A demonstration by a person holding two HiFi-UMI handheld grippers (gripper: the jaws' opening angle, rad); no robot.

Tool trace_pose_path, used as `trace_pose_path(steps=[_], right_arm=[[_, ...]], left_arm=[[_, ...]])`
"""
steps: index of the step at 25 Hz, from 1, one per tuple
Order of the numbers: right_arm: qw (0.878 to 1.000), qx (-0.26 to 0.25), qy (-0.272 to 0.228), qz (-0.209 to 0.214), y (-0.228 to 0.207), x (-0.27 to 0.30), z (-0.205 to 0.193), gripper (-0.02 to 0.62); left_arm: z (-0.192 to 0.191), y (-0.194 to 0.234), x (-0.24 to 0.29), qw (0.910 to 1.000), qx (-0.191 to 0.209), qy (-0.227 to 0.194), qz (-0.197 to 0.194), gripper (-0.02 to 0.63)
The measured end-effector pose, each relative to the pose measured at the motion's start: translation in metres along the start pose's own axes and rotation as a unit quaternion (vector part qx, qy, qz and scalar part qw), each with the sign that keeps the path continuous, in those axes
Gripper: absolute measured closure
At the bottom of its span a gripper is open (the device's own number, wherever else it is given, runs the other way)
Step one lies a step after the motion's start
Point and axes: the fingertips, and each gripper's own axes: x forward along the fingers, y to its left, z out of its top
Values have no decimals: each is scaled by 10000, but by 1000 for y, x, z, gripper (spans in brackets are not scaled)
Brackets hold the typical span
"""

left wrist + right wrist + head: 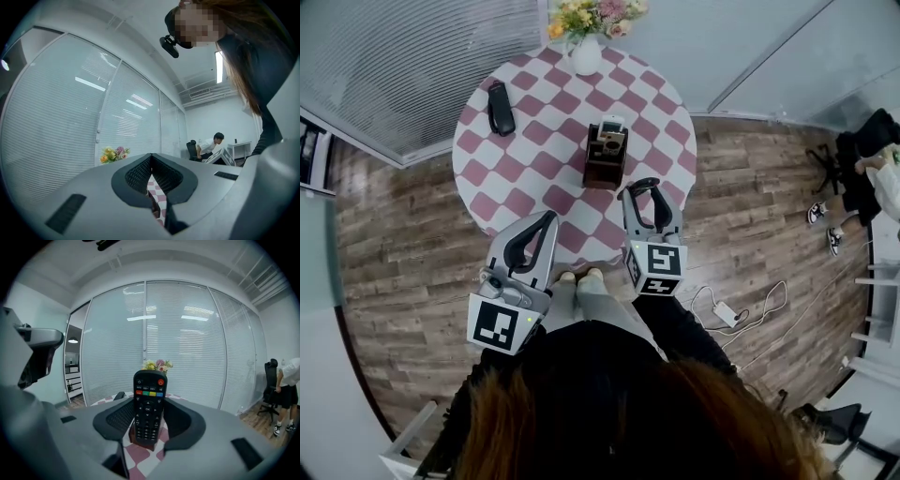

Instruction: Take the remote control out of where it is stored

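Our right claw [643, 187] pinches the remote [148, 404] upright by its long edges, just beside the holder [604, 161], on our side. Our left claw [151, 159] is closed and empty. We judge the remote light, rigid and smooth: grip mid-body, clear of the buttons.

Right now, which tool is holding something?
The right tool, clamped on the upright black remote; the left tool is closed on nothing.

One remote control [148, 404], one black device [500, 108], one holder [605, 164], one vase [586, 56].
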Motion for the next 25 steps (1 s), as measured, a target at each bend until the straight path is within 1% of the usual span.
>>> trace_pose_path(steps=[5,8,11,15,19,22,25], right_arm=[[9987,-230,461,-23,-13,-12,-31,391],[9954,-347,897,-1,-23,-13,-55,391],[9892,-437,1398,71,-30,-11,-78,391],[9766,-573,2065,178,-36,-8,-110,391],[9587,-623,2749,372,-39,-4,-141,391],[9467,-708,3097,533,-38,6,-156,391],[9394,-800,3272,639,-35,19,-167,391]], left_arm=[[0,0,1,10000,-51,-21,-6,597],[-1,2,2,10000,-85,-32,0,597],[-1,4,3,9999,-113,-55,5,597],[-1,8,5,9998,-142,-100,12,597],[-4,10,5,9999,-146,-16,47,597],[-5,12,5,9999,-151,-2,79,597],[-6,14,3,9998,-161,13,143,597]])
